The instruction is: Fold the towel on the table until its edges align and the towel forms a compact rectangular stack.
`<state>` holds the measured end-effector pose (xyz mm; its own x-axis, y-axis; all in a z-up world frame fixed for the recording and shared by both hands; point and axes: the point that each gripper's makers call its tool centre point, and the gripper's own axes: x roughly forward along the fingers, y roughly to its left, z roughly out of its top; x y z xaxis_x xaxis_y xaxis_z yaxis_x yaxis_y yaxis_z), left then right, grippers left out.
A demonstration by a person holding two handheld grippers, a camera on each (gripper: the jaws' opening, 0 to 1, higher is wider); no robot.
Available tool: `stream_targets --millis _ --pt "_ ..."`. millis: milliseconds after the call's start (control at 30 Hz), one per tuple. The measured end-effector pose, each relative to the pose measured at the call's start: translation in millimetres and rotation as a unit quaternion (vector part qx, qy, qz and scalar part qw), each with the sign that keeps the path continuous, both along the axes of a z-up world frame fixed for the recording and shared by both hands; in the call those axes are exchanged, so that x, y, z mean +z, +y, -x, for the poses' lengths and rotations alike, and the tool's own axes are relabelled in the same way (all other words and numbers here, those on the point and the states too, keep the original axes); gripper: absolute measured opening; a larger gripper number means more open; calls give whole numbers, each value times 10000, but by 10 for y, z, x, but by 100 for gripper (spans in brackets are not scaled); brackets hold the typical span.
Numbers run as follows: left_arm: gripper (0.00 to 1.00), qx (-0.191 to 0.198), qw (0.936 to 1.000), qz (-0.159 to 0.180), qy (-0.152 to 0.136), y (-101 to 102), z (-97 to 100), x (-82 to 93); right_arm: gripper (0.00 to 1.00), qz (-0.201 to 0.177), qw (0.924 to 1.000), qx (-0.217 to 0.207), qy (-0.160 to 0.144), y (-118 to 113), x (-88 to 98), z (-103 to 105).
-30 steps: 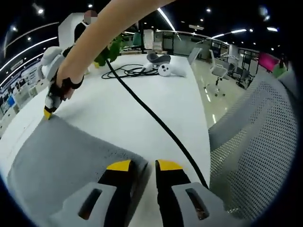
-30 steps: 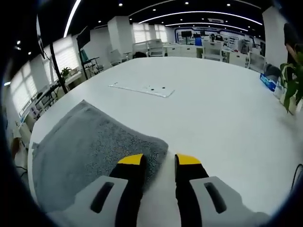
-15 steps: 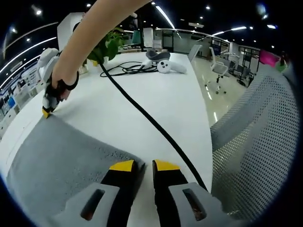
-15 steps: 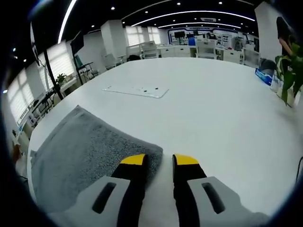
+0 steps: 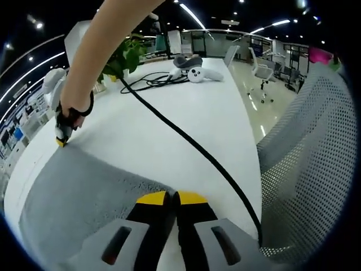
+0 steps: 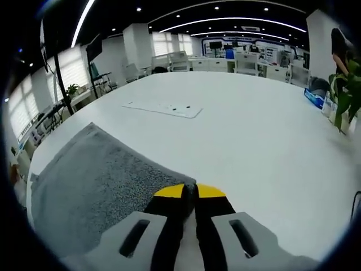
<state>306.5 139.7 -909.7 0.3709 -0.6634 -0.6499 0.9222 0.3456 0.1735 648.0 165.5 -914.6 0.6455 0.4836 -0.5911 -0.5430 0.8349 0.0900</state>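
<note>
A grey towel (image 5: 79, 192) lies flat on the white table (image 5: 186, 113), its surface a nubbly terry pile with softly rounded edges, and it spreads over the near end of the tabletop. In the left gripper view the left gripper (image 5: 172, 197) has its yellow-tipped black jaws pressed together on one corner of the cloth, the fabric bunching slightly where it meets them. Across the towel in that same view, the right gripper (image 5: 60, 139), held in a person's hand (image 5: 73, 104), sits at the far corner with its yellow tip touching the towel's edge. In the right gripper view the towel (image 6: 96, 186) fans out to the left as a broad grey sheet, and the right gripper (image 6: 189, 192) pinches its corner with jaws closed on it. A glossy black cable (image 5: 186, 144) runs across the smooth tabletop past the towel's right edge. A grey mesh chair back (image 5: 307, 164) stands beside the table. At the far end rest a white headset (image 5: 189, 65) with controllers and a leafy green plant (image 5: 121, 53). A flat, pale rectangular plate (image 6: 163, 108) lies beyond the towel.
</note>
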Motion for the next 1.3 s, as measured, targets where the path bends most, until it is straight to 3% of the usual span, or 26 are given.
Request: stream_targets --millis 367,667,767,900,1033,1300 --pt "2 -16 9999 130 -31 36 -17 88 1 -47 10000 -1 71 28 41 50" --pt "2 325 9969 713 -25 126 -51 388 0 -296 9994 -142 124 103 174 13" --pt "2 561 9939 947 1 241 -71 508 0 -235 9997 -14 32 160 234 32" --pt "2 709 9927 978 -6 409 -70 581 0 -145 9997 154 -109 224 313 -27" --pt "2 736 9930 921 -88 522 -62 646 0 -721 9974 -50 8 330 471 -28" --pt "2 1002 9892 1058 -131 670 -66 754 0 -751 9971 115 -94 546 638 35"
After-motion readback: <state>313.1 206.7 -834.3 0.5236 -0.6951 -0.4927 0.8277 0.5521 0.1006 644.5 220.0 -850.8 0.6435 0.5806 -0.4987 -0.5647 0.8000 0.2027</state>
